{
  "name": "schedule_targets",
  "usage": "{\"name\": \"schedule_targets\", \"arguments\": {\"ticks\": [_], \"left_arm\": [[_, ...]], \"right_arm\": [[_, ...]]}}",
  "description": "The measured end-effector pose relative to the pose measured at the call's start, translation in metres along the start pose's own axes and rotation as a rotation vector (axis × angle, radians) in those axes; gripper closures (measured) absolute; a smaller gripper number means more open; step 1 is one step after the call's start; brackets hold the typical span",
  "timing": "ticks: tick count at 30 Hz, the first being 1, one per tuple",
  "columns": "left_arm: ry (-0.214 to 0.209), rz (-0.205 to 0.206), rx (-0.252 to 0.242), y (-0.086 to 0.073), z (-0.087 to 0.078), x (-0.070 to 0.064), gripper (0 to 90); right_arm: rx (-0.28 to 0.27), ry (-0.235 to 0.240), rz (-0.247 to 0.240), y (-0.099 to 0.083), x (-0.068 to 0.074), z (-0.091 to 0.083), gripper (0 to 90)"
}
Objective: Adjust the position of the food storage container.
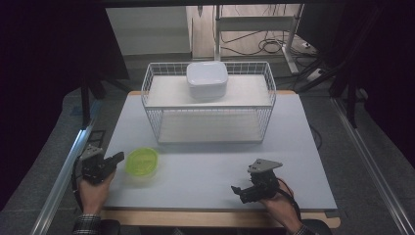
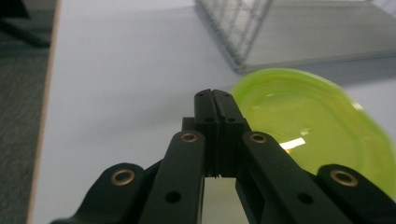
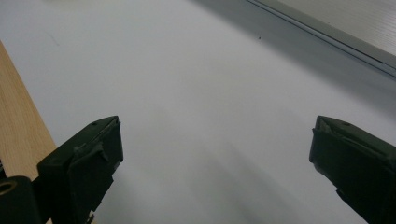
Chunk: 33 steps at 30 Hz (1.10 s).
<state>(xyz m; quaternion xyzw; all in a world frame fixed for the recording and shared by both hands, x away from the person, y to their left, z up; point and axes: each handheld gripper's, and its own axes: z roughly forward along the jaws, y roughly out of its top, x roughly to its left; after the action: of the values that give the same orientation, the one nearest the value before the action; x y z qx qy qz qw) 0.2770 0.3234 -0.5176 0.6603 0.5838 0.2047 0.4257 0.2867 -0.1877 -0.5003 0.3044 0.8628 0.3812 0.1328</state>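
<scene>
One green lid [image 1: 142, 162] flat on the white table [image 1: 210, 166] before the wire basket [image 1: 209, 103], just right of the left gripper [image 1: 117, 157], jaws pressed together, empty, right gripper [image 1: 236, 189] well apart, jaws wide apart.

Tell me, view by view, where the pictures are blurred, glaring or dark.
High view: dark surroundings, evenly lit table, green lid slightly smeared. Left gripper view: lid's right edge blurred, a bright glare patch on it, wire basket soft. Right gripper view: near jaws soft, dim shadow between them.
</scene>
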Motion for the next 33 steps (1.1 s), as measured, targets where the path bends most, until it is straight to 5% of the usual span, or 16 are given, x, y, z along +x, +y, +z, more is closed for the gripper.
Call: {"name": "schedule_targets", "arguments": {"ticks": [15,33], "left_arm": [[0.009,0.037,0.059,-0.004,0.01,-0.016,89.9],[-0.073,0.068,0.072,-0.001,0.025,-0.055,89.9]], "right_arm": [[0.021,-0.002,0.002,-0.001,-0.001,0.002,2.8],[0.033,0.003,0.001,-0.001,0.0,0.004,3.0]]}}
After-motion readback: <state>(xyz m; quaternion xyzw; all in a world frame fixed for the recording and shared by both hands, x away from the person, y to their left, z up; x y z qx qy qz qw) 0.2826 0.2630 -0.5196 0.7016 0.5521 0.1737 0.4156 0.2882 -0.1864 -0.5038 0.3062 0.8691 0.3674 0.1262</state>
